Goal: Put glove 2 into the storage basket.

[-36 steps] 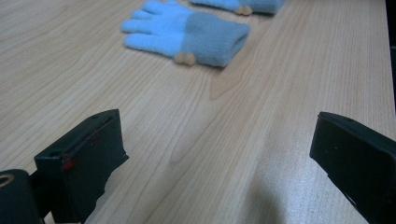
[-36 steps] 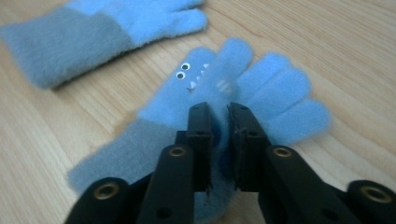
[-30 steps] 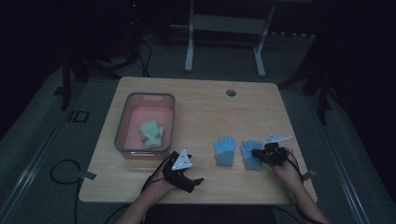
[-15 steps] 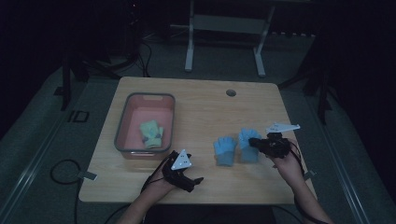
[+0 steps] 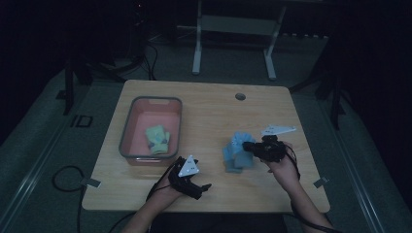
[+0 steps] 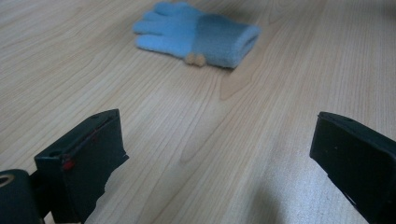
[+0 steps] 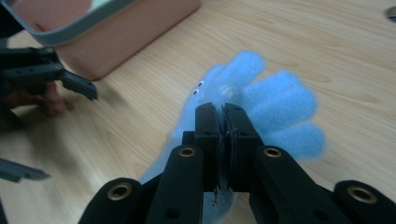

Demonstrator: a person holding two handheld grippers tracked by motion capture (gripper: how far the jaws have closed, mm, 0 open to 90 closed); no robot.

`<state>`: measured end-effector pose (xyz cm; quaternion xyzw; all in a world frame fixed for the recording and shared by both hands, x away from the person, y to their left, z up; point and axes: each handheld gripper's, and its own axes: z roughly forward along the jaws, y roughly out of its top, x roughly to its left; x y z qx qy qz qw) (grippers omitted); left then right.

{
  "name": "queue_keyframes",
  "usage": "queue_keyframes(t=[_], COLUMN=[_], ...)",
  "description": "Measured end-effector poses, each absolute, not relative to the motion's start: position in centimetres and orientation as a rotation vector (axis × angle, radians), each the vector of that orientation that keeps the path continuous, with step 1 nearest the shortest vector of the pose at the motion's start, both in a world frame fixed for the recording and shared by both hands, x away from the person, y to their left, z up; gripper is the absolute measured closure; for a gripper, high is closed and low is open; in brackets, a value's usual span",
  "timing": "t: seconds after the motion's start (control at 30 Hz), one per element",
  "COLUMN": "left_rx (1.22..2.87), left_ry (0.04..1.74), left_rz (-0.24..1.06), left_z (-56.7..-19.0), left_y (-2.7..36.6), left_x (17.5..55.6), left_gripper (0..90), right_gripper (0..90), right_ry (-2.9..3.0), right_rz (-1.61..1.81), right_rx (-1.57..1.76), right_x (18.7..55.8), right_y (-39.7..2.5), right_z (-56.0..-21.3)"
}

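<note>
Near edge first: my left gripper (image 5: 193,183) sits low on the table (image 5: 204,104), jaws spread wide with nothing between them — parked, I'd say, while the other hand works. My right gripper (image 7: 223,122) has its jaws pressed together on a blue glove (image 7: 261,100), pinching it near the middle so the fingers hang clear of the wood; looks like a carry toward the pink bin (image 5: 127,130) at the left. A second blue glove (image 6: 198,33) lies flat on the table just beside the lifted one, between the two grippers — likely next in line. The bin already holds green gloves (image 5: 157,140). Surface is pale wood grain with a small round port (image 5: 240,96) at the far side. Room beyond is dark; a metal stand (image 5: 233,39) at the far end, cables on the floor.
</note>
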<state>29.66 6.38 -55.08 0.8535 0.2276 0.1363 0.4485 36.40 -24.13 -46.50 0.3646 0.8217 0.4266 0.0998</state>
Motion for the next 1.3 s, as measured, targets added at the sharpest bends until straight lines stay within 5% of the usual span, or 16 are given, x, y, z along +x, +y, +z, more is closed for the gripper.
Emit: queue_keyframes(t=[0.3, 1.3], left_rx=[2.094, 2.086], left_ry=[0.556, 0.525], left_rz=[0.379, 0.416], left_z=[-54.9, -54.9], left_y=[6.2, 5.8], left_x=[29.4, 29.1], left_gripper=[2.7, 2.7], right_gripper=[85.4, 81.8], right_ry=[2.487, 2.551], right_rz=[1.216, 1.056], right_rx=[1.064, 1.152], right_x=[36.9, 39.2], right_y=[-21.3, -21.4], right_z=[-48.3, -53.5])
